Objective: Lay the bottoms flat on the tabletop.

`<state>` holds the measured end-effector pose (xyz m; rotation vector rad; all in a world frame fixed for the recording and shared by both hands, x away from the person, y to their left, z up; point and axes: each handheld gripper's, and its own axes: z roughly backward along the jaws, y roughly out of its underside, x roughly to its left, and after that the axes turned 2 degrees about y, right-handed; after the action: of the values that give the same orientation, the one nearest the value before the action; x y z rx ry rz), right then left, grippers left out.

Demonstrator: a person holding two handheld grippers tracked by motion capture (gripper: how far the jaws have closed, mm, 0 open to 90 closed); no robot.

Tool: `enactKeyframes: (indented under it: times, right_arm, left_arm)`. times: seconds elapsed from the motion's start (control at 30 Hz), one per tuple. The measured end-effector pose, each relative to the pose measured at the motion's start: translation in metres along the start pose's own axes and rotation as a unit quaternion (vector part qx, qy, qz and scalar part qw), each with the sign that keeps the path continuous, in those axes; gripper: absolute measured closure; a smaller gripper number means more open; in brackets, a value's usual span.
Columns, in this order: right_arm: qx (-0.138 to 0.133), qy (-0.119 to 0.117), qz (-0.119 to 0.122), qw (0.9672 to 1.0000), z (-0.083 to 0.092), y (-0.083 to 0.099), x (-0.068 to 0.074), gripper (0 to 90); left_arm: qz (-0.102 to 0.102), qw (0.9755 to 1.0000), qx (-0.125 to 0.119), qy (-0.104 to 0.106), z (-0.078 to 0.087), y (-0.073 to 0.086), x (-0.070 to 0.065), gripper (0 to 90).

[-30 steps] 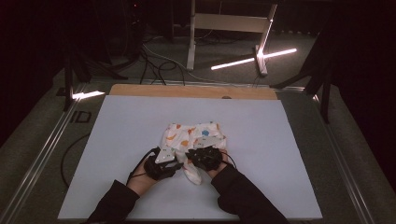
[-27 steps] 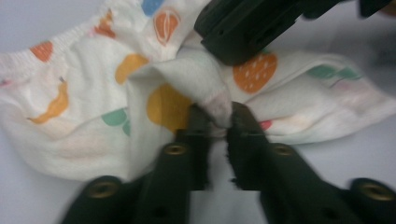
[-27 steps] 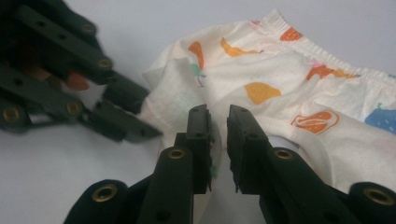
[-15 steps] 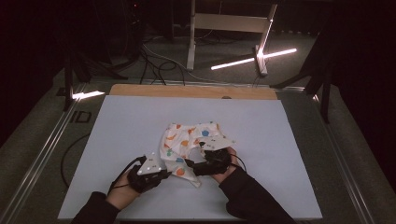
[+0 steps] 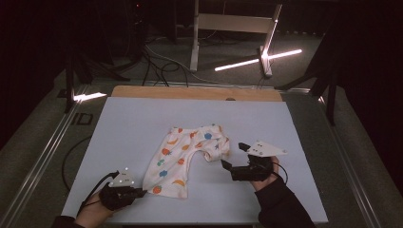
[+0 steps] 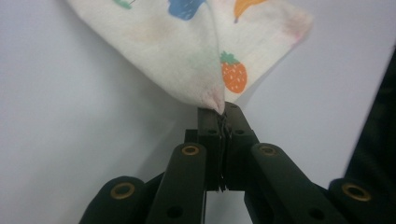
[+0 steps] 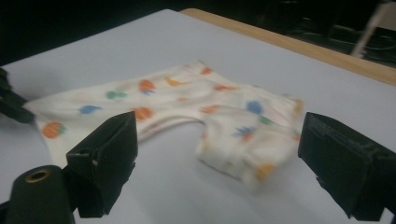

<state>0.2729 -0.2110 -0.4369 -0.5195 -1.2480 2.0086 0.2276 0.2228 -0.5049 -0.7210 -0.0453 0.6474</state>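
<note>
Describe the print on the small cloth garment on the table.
Cream cloth garment printed with small coloured fruit: orange strawberry, blue and green shapes. Clearest in the left gripper view.

Small cream shorts [image 5: 183, 159] with colourful fruit prints lie partly spread, 1 leg seemingly bunched.

White table [image 5: 142, 118], wood far edge; printed kids' pants [image 5: 183, 156] lie flat-ish.

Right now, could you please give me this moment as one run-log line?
left gripper: shut on garment corner | right gripper: open, beside garment | table: garment partly spread
</note>
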Motion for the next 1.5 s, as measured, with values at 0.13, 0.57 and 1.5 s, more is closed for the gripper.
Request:
enactKeyframes:
  times: [0.13, 0.57, 1.5]
  right_arm:
    - [0.003, 0.021, -0.009, 0.9997, 0.010, 0.010, -0.012, 12.2]
    - [0.017, 0.046, -0.031, 0.9983, 0.024, 0.037, -0.025, 12.3]
    - [0.036, 0.026, -0.025, 0.9987, 0.014, 0.042, -0.022, 12.4]
  left_arm:
    - [-0.005, 0.9999, 0.012, 0.004, 0.001, 0.006, 0.004, 76.1]
    - [-0.083, 0.9935, -0.072, 0.027, 0.000, -0.017, -0.037, 19.7]
    - [-0.140, 0.9896, -0.021, 0.028, -0.088, -0.081, -0.078, 87.4]
